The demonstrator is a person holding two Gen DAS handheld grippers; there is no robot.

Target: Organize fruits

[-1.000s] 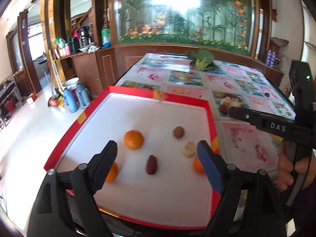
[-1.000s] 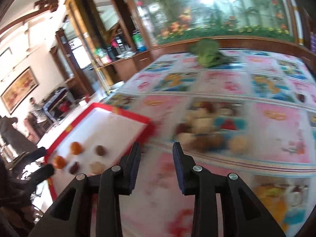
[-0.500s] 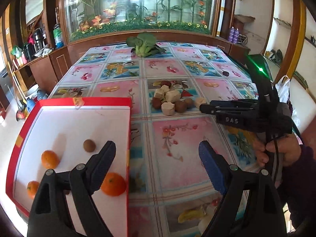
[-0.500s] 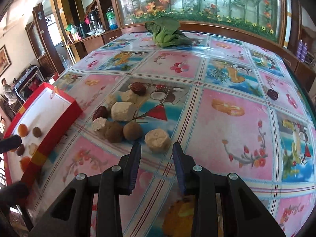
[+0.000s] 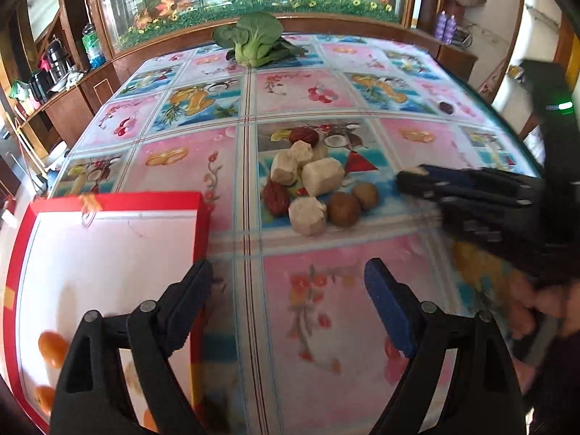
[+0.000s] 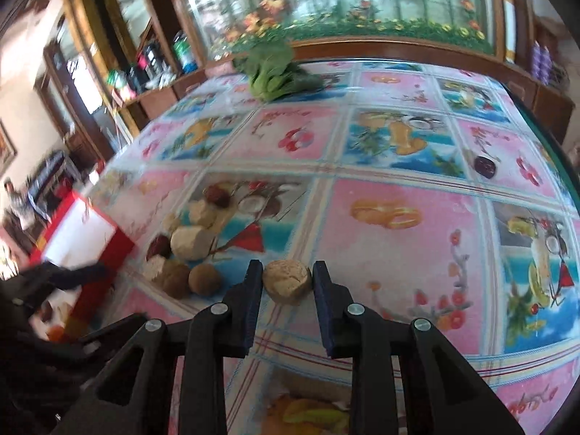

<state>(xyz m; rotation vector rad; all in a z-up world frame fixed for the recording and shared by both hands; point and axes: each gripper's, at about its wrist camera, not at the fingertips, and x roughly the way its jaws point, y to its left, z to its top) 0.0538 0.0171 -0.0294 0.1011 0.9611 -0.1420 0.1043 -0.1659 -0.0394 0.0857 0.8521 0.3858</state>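
Note:
A heap of small fruits (image 5: 315, 181) lies on the patterned tablecloth: pale chunks, brown round ones and dark red dates. In the right wrist view my right gripper (image 6: 287, 278) is open with its fingers either side of a pale round fruit (image 6: 287, 281) that rests on the table, right of the heap (image 6: 188, 246). My left gripper (image 5: 288, 297) is open and empty, above the cloth beside the red-rimmed white tray (image 5: 108, 239). Oranges (image 5: 52, 348) lie in the tray. The right gripper (image 5: 417, 177) shows in the left wrist view beside the heap.
A green leafy vegetable (image 5: 253, 41) lies at the table's far side. A dark round fruit (image 6: 485, 166) sits alone toward the right edge. Wooden cabinets and a glass flower display stand behind the table. The table edge curves on the right.
My left gripper has swung right from over the tray to over the cloth. My right gripper has moved forward, opened wider and come around the pale round fruit.

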